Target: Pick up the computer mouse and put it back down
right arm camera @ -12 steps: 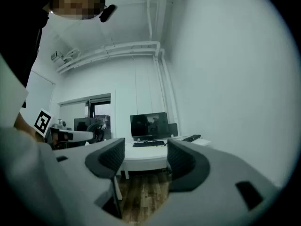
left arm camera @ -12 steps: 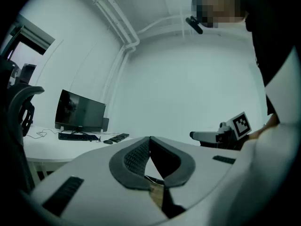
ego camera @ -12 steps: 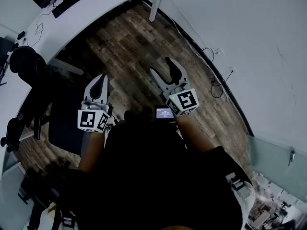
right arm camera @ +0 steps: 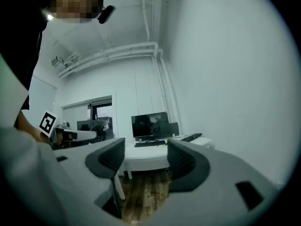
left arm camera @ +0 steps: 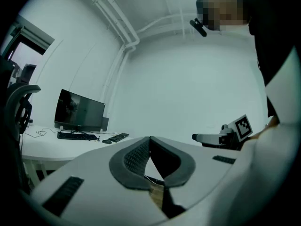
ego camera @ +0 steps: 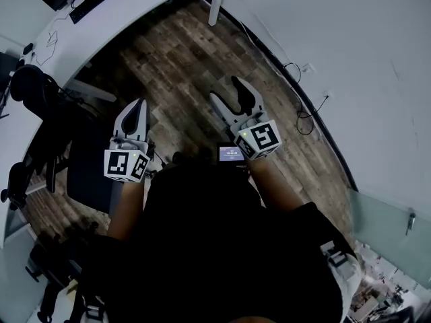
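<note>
You hold both grippers level before you: left gripper (ego camera: 138,108) closed, right gripper (ego camera: 226,94) wide apart, empty.

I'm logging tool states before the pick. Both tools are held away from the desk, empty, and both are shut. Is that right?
Not quite. The left tool is shut, but the right tool is open: the right gripper view shows its jaws standing apart with nothing between them. Both are empty and away from the desk.
</note>
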A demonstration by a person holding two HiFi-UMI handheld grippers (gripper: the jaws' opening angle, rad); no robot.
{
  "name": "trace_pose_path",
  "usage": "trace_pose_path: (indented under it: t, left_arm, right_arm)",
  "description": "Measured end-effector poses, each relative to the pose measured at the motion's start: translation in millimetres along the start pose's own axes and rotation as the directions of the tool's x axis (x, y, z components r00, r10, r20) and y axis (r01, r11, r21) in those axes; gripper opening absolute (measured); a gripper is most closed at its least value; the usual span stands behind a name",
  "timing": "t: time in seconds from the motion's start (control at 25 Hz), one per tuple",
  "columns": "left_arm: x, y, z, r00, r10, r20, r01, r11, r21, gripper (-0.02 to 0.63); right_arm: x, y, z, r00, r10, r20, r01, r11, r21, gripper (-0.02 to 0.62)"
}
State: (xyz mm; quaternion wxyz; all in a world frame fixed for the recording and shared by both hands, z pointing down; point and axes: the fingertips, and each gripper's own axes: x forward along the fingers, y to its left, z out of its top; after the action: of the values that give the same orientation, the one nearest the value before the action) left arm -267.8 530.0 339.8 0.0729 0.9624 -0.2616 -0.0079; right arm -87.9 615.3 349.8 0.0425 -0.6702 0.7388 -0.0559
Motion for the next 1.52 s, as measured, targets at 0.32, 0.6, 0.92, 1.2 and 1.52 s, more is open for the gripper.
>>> trace_pose_path:
  t: [0.32, 0.6, 0.92, 1.2, 1.52]
  left_arm:
    - [7, -20, -16, 1.0, 0.003, -0.001, -0.003, 1.0, 0.002, -0.006]
    - [17, -20, -26, 1.0, 0.003, -0.031, -0.003, 1.0, -0.004, -0.006]
    - [54, 21, -32, 0.999, 0.032, -0.004, -0.032, 0.999, -0.025, -0.006]
    - [126, 94, -31, 0.996, 0.076, 0.037, -0.073, 0.996, -0.057, -0.006]
    - [202, 188, -13, 0.993, 0.106, 0.051, -0.101, 0.99, -0.098, -0.006]
  right_arm:
    - [-20, -25, -11, 1.0, -0.002, -0.004, 0.002, 1.0, 0.024, 0.282]
    - [-24, -51, -23, 0.999, -0.041, -0.016, 0.042, 0.997, 0.061, 0.283]
    - [16, -71, -43, 0.998, -0.04, -0.05, 0.043, 0.997, 0.07, 0.282]
    - [106, -107, -39, 0.995, -0.014, -0.097, 0.018, 0.999, 0.04, 0.282]
    - [250, -127, -2, 0.996, 0.053, -0.065, -0.052, 0.998, 0.022, 0.282]
